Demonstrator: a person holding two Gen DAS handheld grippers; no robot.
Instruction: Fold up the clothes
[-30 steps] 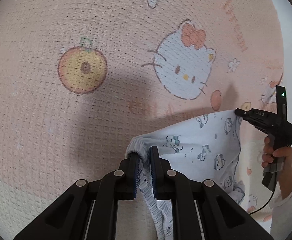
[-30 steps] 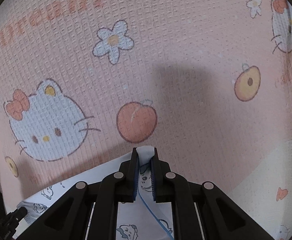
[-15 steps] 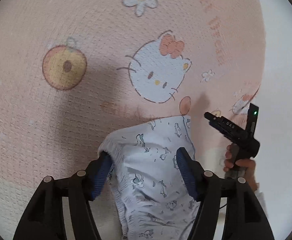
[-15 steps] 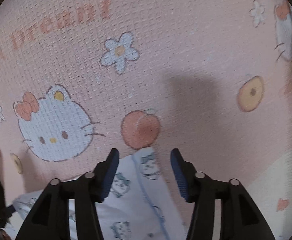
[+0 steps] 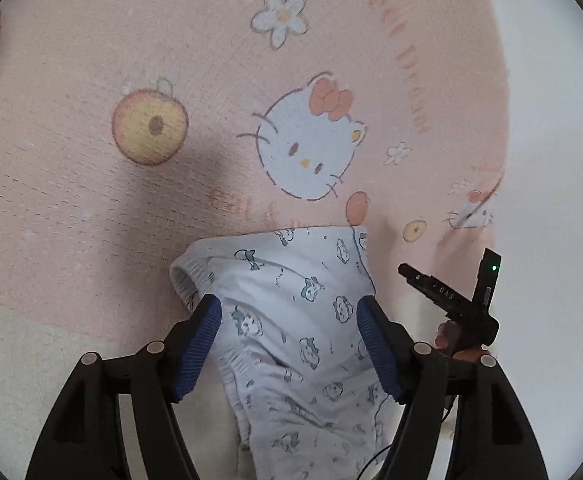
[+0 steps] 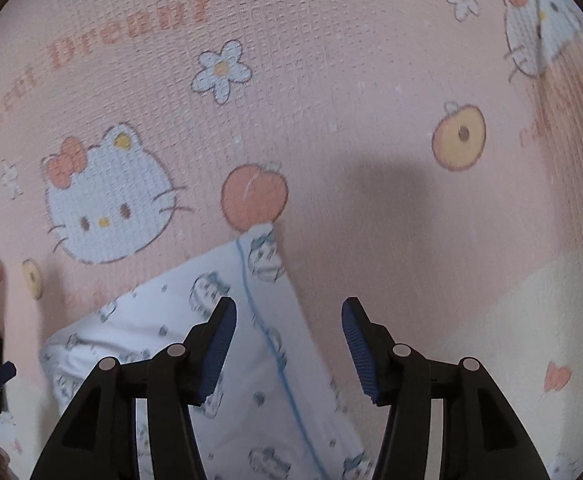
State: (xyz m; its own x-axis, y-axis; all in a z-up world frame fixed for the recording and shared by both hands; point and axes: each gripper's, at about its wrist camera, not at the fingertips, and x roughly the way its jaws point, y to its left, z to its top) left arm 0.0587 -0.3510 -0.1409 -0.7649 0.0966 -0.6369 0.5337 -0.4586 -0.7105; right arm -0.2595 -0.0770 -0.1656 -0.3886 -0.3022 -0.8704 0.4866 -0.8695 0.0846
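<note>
A small white garment (image 5: 291,320) printed with little blue cartoon animals lies folded on the pink blanket (image 5: 91,200). Its ribbed elastic edge (image 5: 183,276) shows at the upper left corner. My left gripper (image 5: 289,320) hovers open above it, blue pads on either side of the cloth, holding nothing. In the right wrist view the same garment (image 6: 171,320) lies flat with a blue seam running down it. My right gripper (image 6: 289,324) is open over its right edge. The right gripper (image 5: 451,304) also appears in the left wrist view, held by a hand.
The pink blanket (image 6: 371,80) carries prints of white cats, peaches, flowers and lettering. A cream band (image 6: 531,320) runs along its near side. A white surface (image 5: 551,120) lies beyond the blanket's right edge in the left wrist view.
A second ago both grippers were shut on the garment's edges. Both have since opened and let go, and the garment now rests flat on the blanket. Both grippers have drawn back slightly.
</note>
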